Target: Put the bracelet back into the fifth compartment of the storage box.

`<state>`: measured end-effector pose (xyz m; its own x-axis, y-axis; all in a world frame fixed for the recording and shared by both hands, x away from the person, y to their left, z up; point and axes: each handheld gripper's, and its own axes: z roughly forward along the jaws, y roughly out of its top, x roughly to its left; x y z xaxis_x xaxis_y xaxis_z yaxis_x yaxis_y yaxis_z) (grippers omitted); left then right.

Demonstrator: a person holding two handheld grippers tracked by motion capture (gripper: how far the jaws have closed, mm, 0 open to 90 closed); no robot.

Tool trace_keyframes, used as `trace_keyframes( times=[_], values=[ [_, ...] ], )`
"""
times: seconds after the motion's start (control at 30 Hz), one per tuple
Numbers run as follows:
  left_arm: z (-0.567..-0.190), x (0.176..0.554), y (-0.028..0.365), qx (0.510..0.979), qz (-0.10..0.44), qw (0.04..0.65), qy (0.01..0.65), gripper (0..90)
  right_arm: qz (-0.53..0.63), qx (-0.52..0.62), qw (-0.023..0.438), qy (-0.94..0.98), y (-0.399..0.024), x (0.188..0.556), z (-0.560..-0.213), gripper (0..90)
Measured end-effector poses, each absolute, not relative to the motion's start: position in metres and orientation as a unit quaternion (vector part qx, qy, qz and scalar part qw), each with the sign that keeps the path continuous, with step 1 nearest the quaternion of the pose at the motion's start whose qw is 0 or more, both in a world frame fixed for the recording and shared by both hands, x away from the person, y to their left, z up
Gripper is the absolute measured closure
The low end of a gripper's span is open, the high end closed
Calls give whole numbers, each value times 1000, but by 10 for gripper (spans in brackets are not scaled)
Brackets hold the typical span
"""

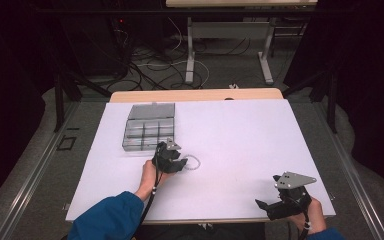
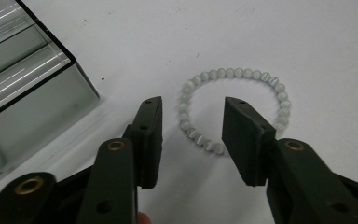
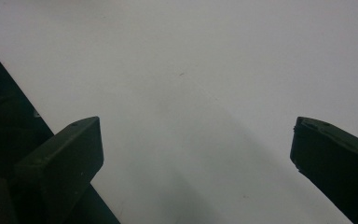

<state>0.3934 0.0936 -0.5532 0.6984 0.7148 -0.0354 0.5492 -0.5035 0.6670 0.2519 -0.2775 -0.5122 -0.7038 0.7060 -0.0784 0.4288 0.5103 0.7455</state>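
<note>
White sheeting covers the table [image 1: 240, 145], which stands in a dark room with cables on the floor beyond its far edge. On the far left part of the sheet sits a clear compartment box [image 1: 147, 127], its lid standing open toward the far side; a corner of the box [image 2: 23, 88] shows at the left of the left gripper view.

Just near and right of the box lies a bracelet [image 1: 192, 163] of pale round beads, flat on the sheet in a closed ring. The left gripper [image 1: 172, 160] is positioned directly beside it, held by a hand in a blue sleeve [image 1: 110, 217]. In the left gripper view, the left gripper [image 2: 193, 128] has its jaws partly apart, straddling the near left arc of the bracelet [image 2: 233, 107]. The pads are not pressing on the beads; a gap is visible on both sides.

The right gripper [image 1: 280, 200] rests at the near right corner of the table, well apart from the bracelet. In the right gripper view, the right gripper [image 3: 196, 149] has its jaws spread wide over bare sheet.
</note>
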Motion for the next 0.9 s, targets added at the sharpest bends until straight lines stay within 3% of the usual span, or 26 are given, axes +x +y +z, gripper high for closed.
trace_keyframes(
  times=[0.5, 0.9],
  values=[
    [-559, 396, 95, 860, 133, 342, 354, 849, 354, 330, 192, 854, -276, 252, -512, 22],
    [-554, 388, 87, 874, 143, 338, 319, 860, 352, 327, 200, 854, -276, 254, -512, 23]
  ],
)
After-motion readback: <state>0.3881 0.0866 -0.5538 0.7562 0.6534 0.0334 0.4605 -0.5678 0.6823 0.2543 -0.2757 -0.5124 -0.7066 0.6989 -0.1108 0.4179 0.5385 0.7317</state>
